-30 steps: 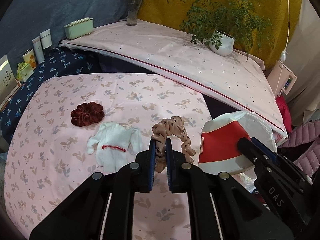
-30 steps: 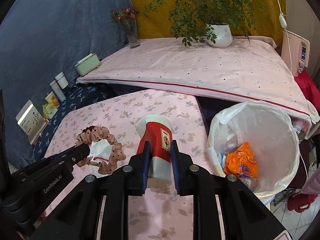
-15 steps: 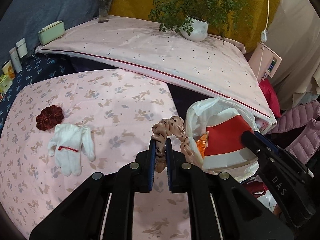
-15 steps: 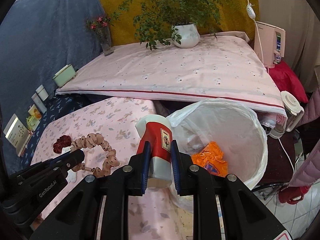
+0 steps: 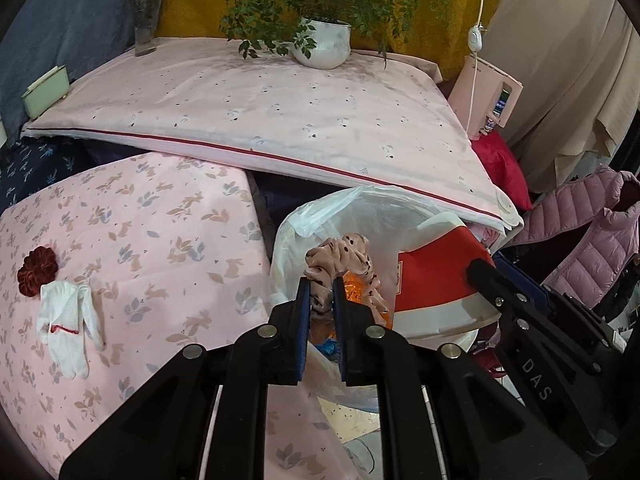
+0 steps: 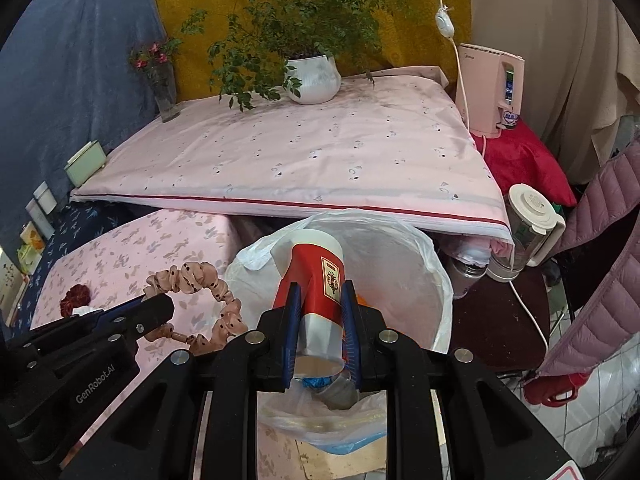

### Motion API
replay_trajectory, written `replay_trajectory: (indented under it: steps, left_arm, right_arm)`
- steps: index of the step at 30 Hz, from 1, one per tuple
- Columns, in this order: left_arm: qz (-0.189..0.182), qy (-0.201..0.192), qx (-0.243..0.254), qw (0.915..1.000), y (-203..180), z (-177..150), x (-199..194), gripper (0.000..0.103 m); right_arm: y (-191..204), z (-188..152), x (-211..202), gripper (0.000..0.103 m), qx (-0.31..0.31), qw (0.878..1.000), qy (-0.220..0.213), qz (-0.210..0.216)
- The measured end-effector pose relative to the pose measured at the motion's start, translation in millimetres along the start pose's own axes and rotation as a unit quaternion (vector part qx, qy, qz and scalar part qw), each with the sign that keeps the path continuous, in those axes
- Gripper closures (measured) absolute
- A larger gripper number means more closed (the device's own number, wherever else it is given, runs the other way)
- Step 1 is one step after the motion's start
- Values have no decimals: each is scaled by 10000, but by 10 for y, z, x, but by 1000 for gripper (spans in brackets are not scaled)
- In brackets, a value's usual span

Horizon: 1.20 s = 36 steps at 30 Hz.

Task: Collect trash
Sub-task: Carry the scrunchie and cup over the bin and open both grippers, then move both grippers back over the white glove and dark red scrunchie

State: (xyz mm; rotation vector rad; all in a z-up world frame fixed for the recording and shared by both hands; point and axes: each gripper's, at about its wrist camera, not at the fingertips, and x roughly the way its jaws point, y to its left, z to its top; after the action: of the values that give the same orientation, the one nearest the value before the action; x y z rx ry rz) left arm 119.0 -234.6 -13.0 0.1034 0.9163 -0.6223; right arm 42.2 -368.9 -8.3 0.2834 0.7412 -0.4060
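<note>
Item 1: my left gripper (image 5: 320, 294), jaws just easing apart, pinching spotted scrunchie (image 5: 340, 258). Item 2: my right gripper (image 6: 319, 312) clamping red paper cup (image 6: 318, 280). Risk: either snags bin liner (image 6: 424, 248) rim centre frame, lands outside.

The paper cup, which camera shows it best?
Right wrist view: the red and white paper cup sits centred, whole, label visible, between its claw's pads. Left wrist view shows only its side, partly behind the right claw.

Potted plant (image 5: 322, 42), flower vase (image 5: 145, 24), pink kettle (image 6: 490, 88), lilac puffer jacket (image 5: 592, 240)
</note>
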Motion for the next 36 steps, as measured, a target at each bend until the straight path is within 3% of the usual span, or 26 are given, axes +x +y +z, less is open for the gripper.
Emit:
replay_trajectory:
  steps: [2,5,6,23,26,36]
  left_arm:
    - [-33,-18,10,10000,-22,17,11,88]
    - [62,-92,-56,9999,-6,33,12,55]
    - [117,-138,-71,9998,9,37,0,50]
    - [859,-151,-593,9944,681,-113,-51,47]
    - [961,-167,-692,9928,789,-144,-66,40]
    - [1138,-161,-929,9890,1136,-254,-147,40]
  right_arm:
    - [-41,3,10,84,45,10000,6,-24]
    - [-70,17,28,84,70,10000,8,-49]
    - [-68,19,35,84,60,10000,7,-59]
    - [166,49,190,79,-69,10000,53,-46]
    - [246,44,175,72,-96,9999,42,24]
    - [707,-12,94,62,-389,9986,74,337]
